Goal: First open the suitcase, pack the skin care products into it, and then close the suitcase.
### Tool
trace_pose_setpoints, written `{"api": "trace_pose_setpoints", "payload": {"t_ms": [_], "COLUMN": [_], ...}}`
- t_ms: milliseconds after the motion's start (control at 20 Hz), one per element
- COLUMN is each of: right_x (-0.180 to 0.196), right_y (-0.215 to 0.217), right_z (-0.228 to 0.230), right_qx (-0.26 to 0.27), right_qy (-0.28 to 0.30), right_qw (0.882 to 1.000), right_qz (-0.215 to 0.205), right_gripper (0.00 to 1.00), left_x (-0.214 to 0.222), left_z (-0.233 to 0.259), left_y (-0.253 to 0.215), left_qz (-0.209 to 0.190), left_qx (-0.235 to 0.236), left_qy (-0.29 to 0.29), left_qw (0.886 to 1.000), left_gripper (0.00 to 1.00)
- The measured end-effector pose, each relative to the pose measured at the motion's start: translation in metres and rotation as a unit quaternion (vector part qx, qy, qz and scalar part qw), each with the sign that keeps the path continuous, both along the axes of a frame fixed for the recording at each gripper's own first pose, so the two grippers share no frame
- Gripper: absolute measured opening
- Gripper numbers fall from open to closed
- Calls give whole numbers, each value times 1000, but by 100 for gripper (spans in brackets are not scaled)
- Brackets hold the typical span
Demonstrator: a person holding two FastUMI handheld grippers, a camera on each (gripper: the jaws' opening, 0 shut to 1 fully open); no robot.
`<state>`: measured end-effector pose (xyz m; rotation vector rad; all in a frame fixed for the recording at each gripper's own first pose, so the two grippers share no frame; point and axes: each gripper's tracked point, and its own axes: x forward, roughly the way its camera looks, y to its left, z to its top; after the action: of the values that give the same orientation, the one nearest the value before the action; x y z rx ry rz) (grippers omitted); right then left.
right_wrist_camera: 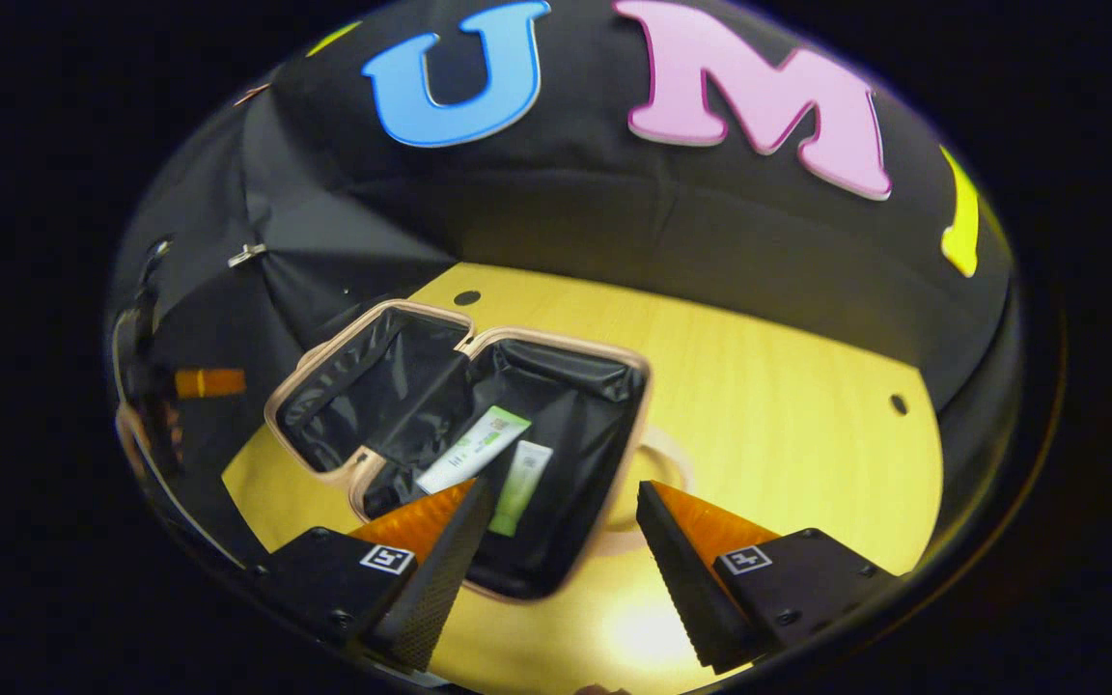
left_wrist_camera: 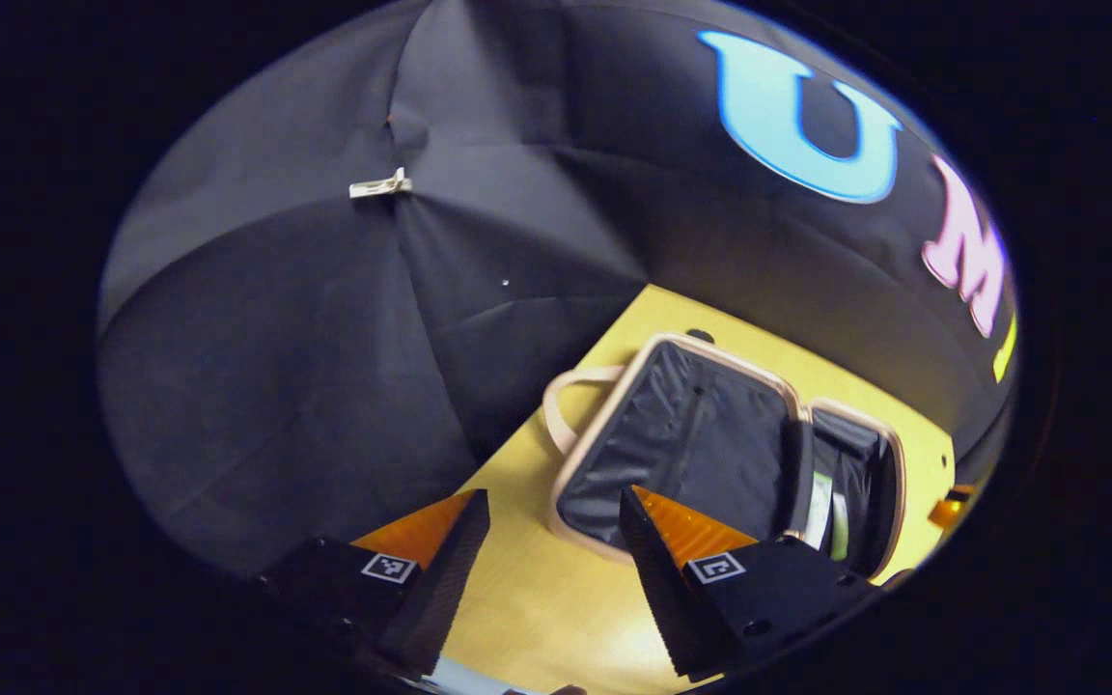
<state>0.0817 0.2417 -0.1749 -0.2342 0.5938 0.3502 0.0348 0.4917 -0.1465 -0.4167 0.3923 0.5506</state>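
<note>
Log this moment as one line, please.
suitcase: open flat on table | two tubes inside | left gripper: open, empty | right gripper: open, empty | lid not yet closed

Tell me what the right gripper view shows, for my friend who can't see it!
An open suitcase with black lining lies on a yellow wooden table, and two skin care tubes rest inside one half. The right gripper hangs open and empty just above the suitcase's near edge.
</note>
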Motion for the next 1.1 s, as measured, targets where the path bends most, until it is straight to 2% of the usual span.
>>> {"api": "trace_pose_setpoints", "payload": {"t_ms": [50,100,150,250,400,600,750,850,900,950,1050,1100], "right_x": [-9,-17,-25,-40,-63,-81,-86,-88,-89,-90,-95,-97], "right_y": [-14,-26,-40,-64,-96,-136,-142,-142,-142,-140,-138,-137], "right_z": [11,21,29,36,42,43,37,34,35,36,33,31], "right_qx": [-2,-3,-2,0,4,-15,-14,-16,-17,-16,-18,-22], "right_qy": [-15,-29,-40,-44,-34,-29,-18,-13,-15,-17,-17,-14], "right_qw": [1000,1000,999,998,995,990,989,989,989,989,990,990], "right_qz": [-5,-13,-27,-55,-95,-136,-148,-148,-147,-146,-140,-138], "right_gripper": [98,98,98,98,98,98,98,98,98,98,99,98], "left_x": [14,23,36,67,104,119,129,136,134,131,135,135], "left_z": [-1,-7,-10,-15,-23,-58,-62,-71,-77,-80,-78,-73], "left_y": [17,28,42,59,72,78,70,63,64,69,66,65], "left_qz": [2,5,5,9,29,10,-4,-19,-20,-17,-30,-35], "left_qx": [-14,-26,-40,-88,-172,-182,-217,-227,-223,-216,-218,-217], "left_qy": [1,1,-3,-17,-31,26,20,25,39,51,36,26], "left_qw": [1000,1000,999,996,984,983,976,973,974,975,975,975], "left_gripper": [83,89,89,88,87,76,63,47,45,36,20,19]}}
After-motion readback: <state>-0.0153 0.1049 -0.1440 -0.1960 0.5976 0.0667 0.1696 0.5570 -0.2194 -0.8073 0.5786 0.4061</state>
